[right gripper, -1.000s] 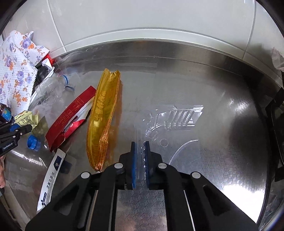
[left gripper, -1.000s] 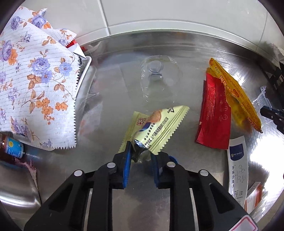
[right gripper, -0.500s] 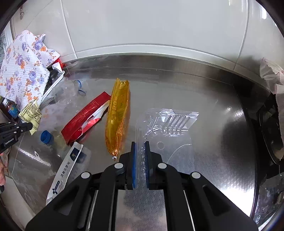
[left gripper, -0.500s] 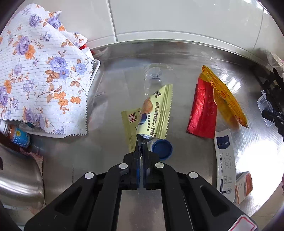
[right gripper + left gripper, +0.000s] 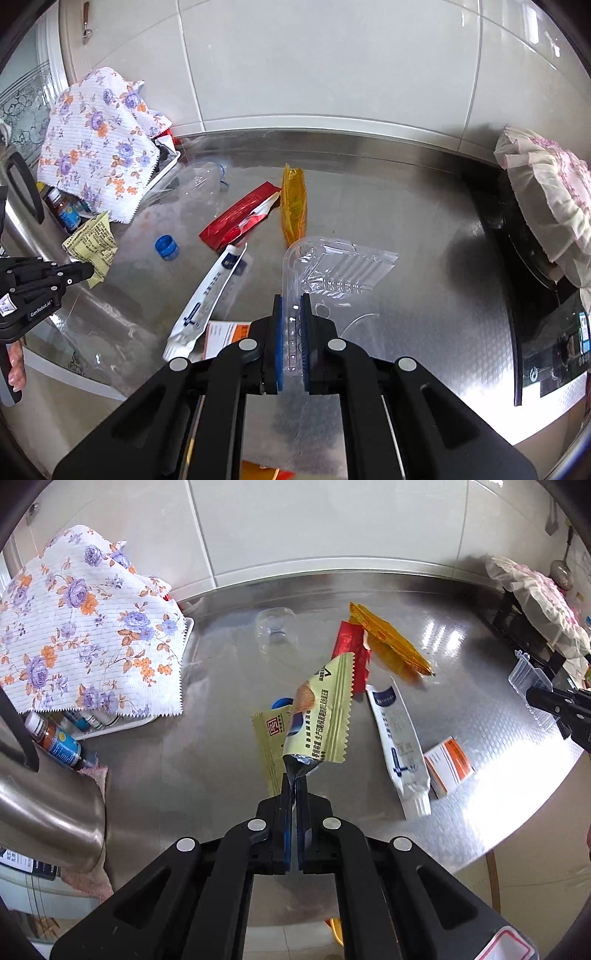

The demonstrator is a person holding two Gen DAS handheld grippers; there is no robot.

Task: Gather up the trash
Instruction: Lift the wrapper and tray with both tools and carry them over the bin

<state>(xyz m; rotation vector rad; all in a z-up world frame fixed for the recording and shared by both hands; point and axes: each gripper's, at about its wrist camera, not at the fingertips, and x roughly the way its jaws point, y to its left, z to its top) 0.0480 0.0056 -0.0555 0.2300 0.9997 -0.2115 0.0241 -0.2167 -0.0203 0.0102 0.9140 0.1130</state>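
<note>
My left gripper (image 5: 295, 775) is shut on a pale yellow snack wrapper (image 5: 321, 716) and holds it above the steel counter; it also shows in the right wrist view (image 5: 92, 240). My right gripper (image 5: 291, 299) is shut on a clear plastic tray (image 5: 332, 266), lifted off the counter; its edge shows in the left wrist view (image 5: 528, 679). On the counter lie a red wrapper (image 5: 240, 221), an orange wrapper (image 5: 293, 206), a white tube (image 5: 210, 295), a blue cap (image 5: 166, 246), a clear bottle (image 5: 199, 184) and a small orange-white box (image 5: 447, 766).
A floral cloth (image 5: 85, 627) covers a basket with small bottles (image 5: 59, 742) at the left. A steel kettle (image 5: 40, 805) stands at the near left. A stove with a cloth-covered pot (image 5: 546, 206) is at the right. The tiled wall (image 5: 332, 66) is behind.
Both grippers have pulled back and up from the counter, each carrying its item. The left one closed on the yellow wrapper and lifted it; the blue cap came into view.
</note>
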